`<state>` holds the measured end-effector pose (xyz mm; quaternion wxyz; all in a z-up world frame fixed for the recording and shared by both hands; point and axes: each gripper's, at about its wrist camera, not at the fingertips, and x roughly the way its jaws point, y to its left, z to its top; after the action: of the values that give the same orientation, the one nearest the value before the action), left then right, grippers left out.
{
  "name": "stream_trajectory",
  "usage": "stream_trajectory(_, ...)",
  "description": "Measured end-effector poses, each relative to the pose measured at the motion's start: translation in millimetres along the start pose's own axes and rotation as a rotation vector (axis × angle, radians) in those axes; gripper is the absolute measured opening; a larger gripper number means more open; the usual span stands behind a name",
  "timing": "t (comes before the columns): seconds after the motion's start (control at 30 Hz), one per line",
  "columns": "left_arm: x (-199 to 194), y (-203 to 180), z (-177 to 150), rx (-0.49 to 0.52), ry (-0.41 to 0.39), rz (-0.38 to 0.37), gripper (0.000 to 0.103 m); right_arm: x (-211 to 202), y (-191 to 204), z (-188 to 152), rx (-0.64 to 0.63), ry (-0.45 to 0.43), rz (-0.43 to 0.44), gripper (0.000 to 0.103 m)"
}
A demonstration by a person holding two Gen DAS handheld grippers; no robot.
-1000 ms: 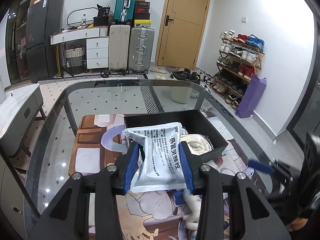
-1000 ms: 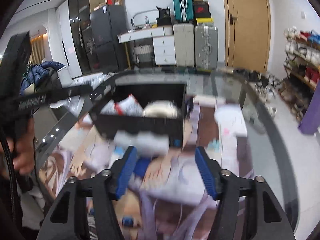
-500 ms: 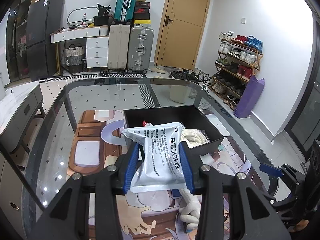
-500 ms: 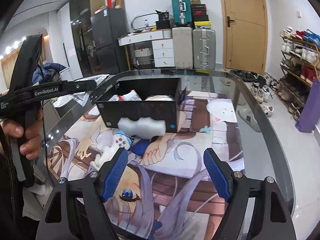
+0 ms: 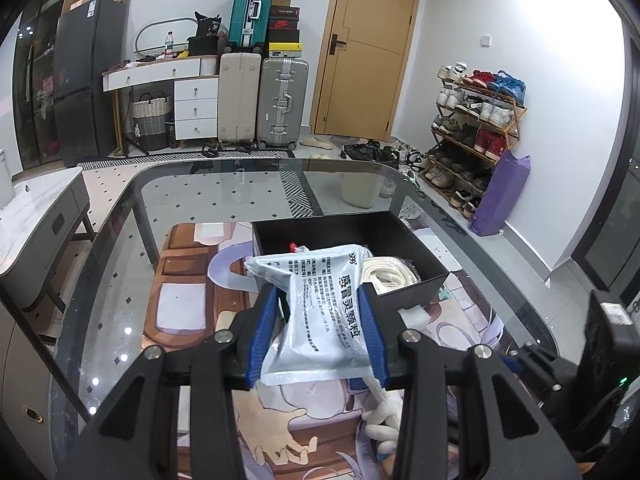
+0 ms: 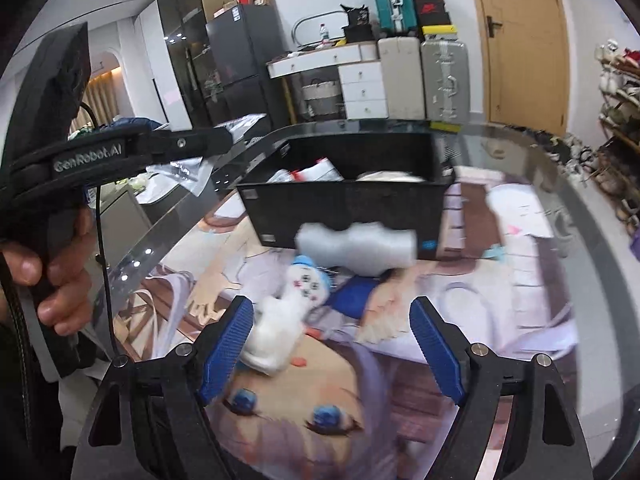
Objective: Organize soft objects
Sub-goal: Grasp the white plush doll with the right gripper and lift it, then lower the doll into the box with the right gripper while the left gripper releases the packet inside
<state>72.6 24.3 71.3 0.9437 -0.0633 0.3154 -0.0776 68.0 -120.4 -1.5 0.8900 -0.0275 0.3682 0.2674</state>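
The right gripper [image 6: 331,340] is opening its jaws over a white plush toy [image 6: 280,320] on the printed mat [image 6: 500,300]. A white foam piece [image 6: 356,246] leans against the black box [image 6: 344,208].

Motion-blurred white plush toy [image 6: 286,316] and mat print [image 6: 460,320]; box [image 5: 416,248] contents partly behind pouch [image 5: 320,312].

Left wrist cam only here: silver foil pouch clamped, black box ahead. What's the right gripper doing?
Observer: The right gripper is angled down at the printed cartoon mat. Its jaws are opening and grip nothing.
Operator: What's below it?
Observer: A white plush toy with a blue cap lies on the mat, its lower end beside one blue pad.
Operator: Anything else loose?
Observer: A white wavy foam piece sits in front of the near wall of the black rectangular box.
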Motion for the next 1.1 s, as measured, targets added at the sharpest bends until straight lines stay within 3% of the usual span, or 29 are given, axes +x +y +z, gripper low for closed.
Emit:
stream_trajectory(0.27, 1, 10, 1, -0.015, 0.000, 0.014, 0.040, 36, 18, -1, -0.028, 0.058, 0.050, 0.079)
stream_trajectory(0.43, 5, 12, 2, -0.017, 0.001, 0.011, 0.040, 48, 24, -7, -0.070, 0.092, 0.064, 0.055)
stream_trajectory(0.5, 7, 13, 2, -0.021, 0.004, 0.009, 0.040, 47, 27, -8, -0.087, 0.091, 0.083, 0.039)
stream_trajectory(0.53, 8, 13, 2, -0.022, 0.006, 0.008, 0.040, 46, 29, -8, -0.098, 0.087, 0.086, 0.037)
stream_trajectory(0.67, 9, 14, 3, -0.025, 0.004, 0.005, 0.040, 36, 29, -5, -0.100, 0.051, 0.092, 0.033)
stream_trajectory(1.1, 11, 14, 8, -0.038, -0.017, -0.011, 0.040, -17, 6, 36, -0.053, -0.138, 0.046, 0.033)
